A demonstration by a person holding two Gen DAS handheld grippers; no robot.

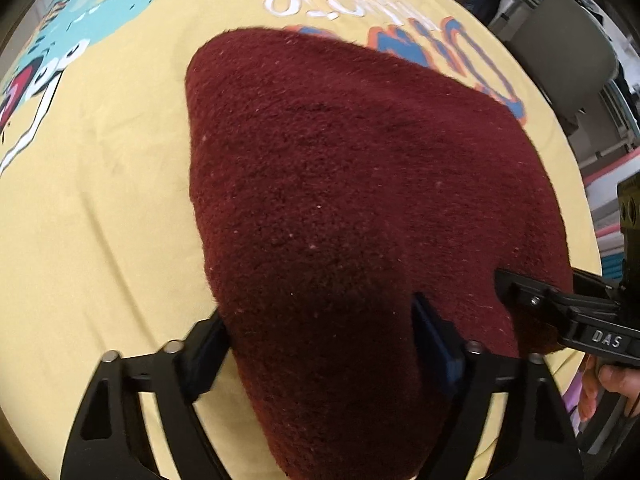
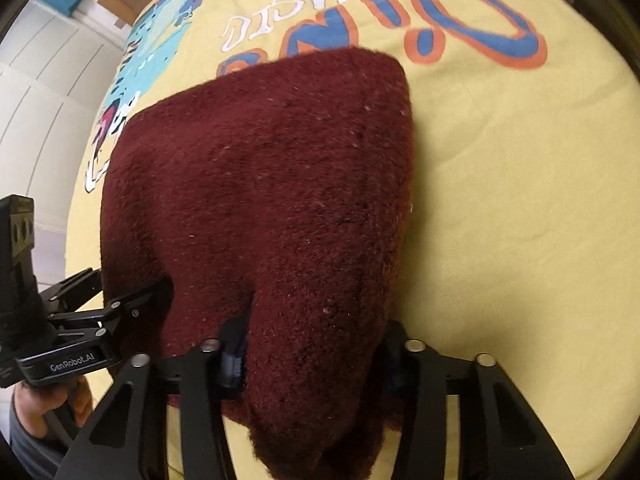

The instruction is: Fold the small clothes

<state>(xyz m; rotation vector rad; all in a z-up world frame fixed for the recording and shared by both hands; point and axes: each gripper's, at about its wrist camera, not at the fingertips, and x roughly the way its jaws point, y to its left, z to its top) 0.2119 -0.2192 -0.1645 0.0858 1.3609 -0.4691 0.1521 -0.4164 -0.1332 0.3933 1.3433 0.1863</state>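
A dark red fleece cloth [image 1: 340,200] lies on a yellow sheet [image 1: 100,208] printed with a turquoise dinosaur [image 1: 100,12] and blue-and-orange lettering [image 2: 472,28]. In the left wrist view, going left to right, bare yellow comes first, then the cloth, whose near corner rises between the fingers of the left gripper [image 1: 320,344]: the jaws stand fairly wide, the blue pads [image 1: 434,340] at either side of the bunched fleece and pressing into it. Farther right the right gripper [image 1: 520,300] bites the cloth's other near corner, with a hand [image 1: 612,380] below it and a grey chair [image 1: 560,48] beyond the sheet's edge. In the right wrist view the left gripper [image 2: 132,300] enters from the left, held by a hand [image 2: 40,408], its tips at the cloth's edge. At centre the right gripper [image 2: 316,356] stands at a narrower gap, with a gathered fold of cloth [image 2: 280,200] pinched between its fingers. To the right lies bare yellow sheet [image 2: 520,220].
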